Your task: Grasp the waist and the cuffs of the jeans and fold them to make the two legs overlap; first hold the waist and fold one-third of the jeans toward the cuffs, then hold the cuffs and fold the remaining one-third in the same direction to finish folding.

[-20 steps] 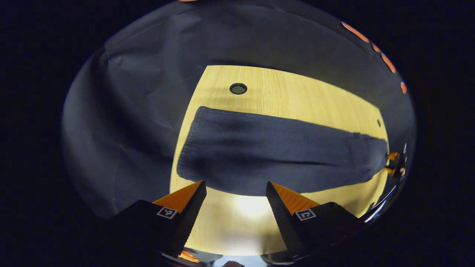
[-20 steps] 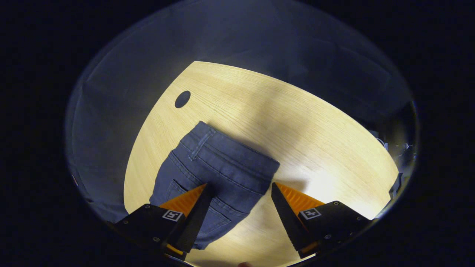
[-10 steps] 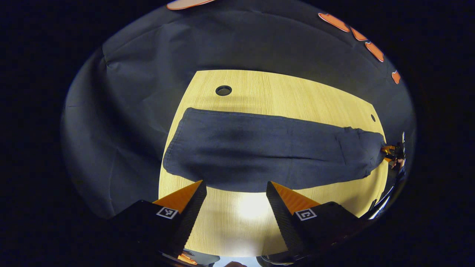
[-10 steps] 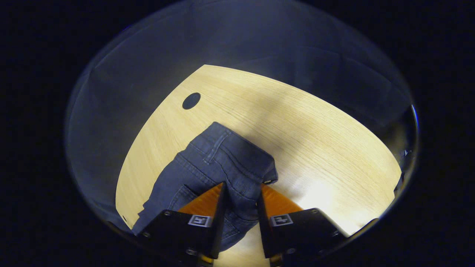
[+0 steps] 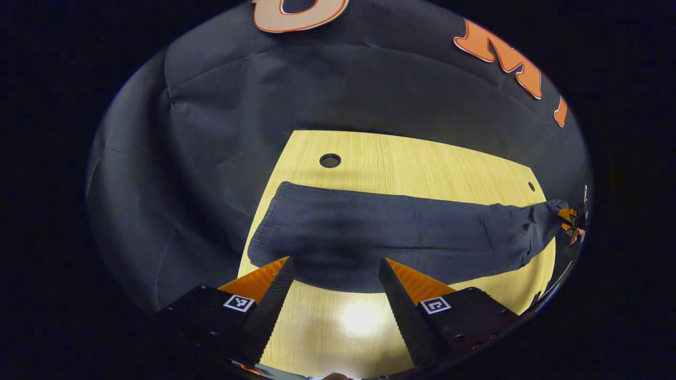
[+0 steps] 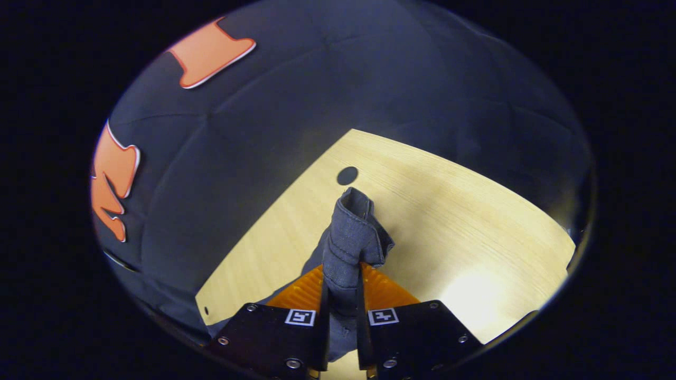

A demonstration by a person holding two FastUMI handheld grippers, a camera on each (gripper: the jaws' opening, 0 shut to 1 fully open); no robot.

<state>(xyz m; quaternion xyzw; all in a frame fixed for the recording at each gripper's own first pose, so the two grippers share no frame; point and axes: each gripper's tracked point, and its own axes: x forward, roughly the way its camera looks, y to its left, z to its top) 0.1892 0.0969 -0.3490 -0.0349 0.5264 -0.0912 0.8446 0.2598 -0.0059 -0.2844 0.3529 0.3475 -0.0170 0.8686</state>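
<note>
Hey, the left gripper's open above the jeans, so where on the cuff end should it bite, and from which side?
Take the near corner of the cuffs, coming down from the table's front edge. The jeans lie flat there with the hem exposed, just ahead of the open left gripper.

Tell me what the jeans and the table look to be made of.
Jeans: dark blue denim, matte, judging by the woven texture and stitched seams at the waist. Table: pale wood or wood-look laminate, smooth with slight sheen; fine straight grain lines and a glare spot show.

We see a pale wood table (image 5: 422, 158) with a round hole (image 5: 330, 160); dark jeans (image 5: 380, 237) lie stretched across it.
</note>
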